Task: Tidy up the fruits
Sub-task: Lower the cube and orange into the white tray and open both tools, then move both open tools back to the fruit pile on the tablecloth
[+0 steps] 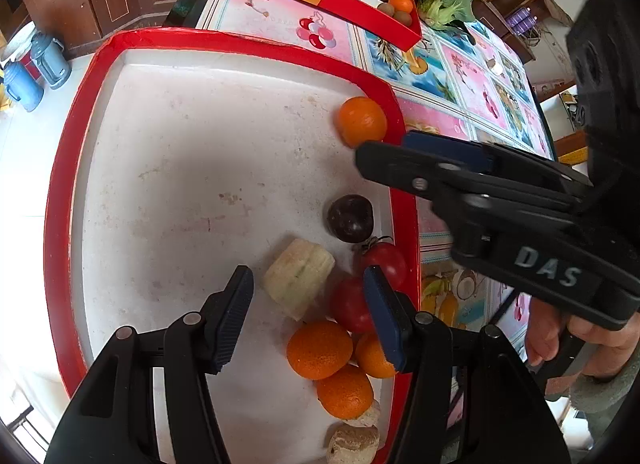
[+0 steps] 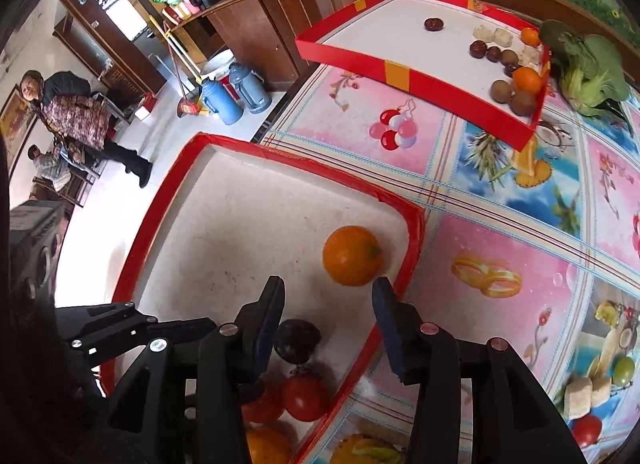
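Observation:
A red-rimmed white tray [image 1: 224, 40] lies below both grippers; it also shows in the right wrist view [image 2: 160, 200]. Along its right side lie a lone orange [image 1: 362, 121] [image 2: 352, 255], a dark plum [image 1: 350, 218] [image 2: 297, 340], two tomatoes [image 1: 386, 262], a pale peeled piece [image 1: 299, 276] and several oranges [image 1: 319, 349]. My left gripper [image 1: 308, 312] is open and empty above the pale piece and tomatoes. My right gripper [image 2: 328, 324] is open and empty just short of the lone orange; it shows in the left wrist view [image 1: 384, 152].
A second red tray [image 2: 416, 76] at the far end of the table holds plums, kiwis, oranges and pale pieces. Leafy greens [image 2: 588, 68] lie beside it. The table has a patterned fruit cloth [image 2: 520, 200]. Blue thermos jugs [image 2: 236, 94] stand on the floor.

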Demonstrator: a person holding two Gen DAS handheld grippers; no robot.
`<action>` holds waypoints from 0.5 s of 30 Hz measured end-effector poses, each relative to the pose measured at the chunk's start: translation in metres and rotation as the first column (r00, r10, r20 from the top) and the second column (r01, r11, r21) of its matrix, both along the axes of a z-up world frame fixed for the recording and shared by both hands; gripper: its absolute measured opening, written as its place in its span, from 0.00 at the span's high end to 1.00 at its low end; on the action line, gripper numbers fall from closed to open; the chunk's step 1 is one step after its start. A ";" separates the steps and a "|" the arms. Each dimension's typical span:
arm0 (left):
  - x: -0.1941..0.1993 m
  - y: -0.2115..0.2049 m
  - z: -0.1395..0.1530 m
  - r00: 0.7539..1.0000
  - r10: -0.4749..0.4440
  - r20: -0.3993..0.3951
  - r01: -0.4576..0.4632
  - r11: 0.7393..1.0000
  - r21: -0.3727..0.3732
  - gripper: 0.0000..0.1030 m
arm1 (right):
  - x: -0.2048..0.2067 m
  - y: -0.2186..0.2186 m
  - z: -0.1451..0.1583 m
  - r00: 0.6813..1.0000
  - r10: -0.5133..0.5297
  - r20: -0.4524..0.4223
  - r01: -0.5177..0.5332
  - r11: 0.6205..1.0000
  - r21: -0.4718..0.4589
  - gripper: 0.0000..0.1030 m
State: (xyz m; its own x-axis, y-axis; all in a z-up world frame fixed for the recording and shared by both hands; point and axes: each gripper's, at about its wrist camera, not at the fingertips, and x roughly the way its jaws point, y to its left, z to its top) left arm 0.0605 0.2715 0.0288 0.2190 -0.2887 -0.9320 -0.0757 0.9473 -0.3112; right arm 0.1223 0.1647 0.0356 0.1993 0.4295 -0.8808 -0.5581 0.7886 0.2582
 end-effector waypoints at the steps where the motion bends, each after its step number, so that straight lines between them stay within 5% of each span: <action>1: -0.002 0.000 0.001 1.000 0.004 0.001 -0.004 1.000 -0.001 0.39 | -0.001 -0.005 0.003 1.000 -0.007 0.000 0.007 1.000 0.010 0.52; 15: -0.025 -0.005 0.023 0.997 0.068 0.037 -0.067 0.998 -0.012 0.37 | -0.044 -0.075 0.005 0.995 -0.097 -0.016 0.098 0.994 0.044 0.45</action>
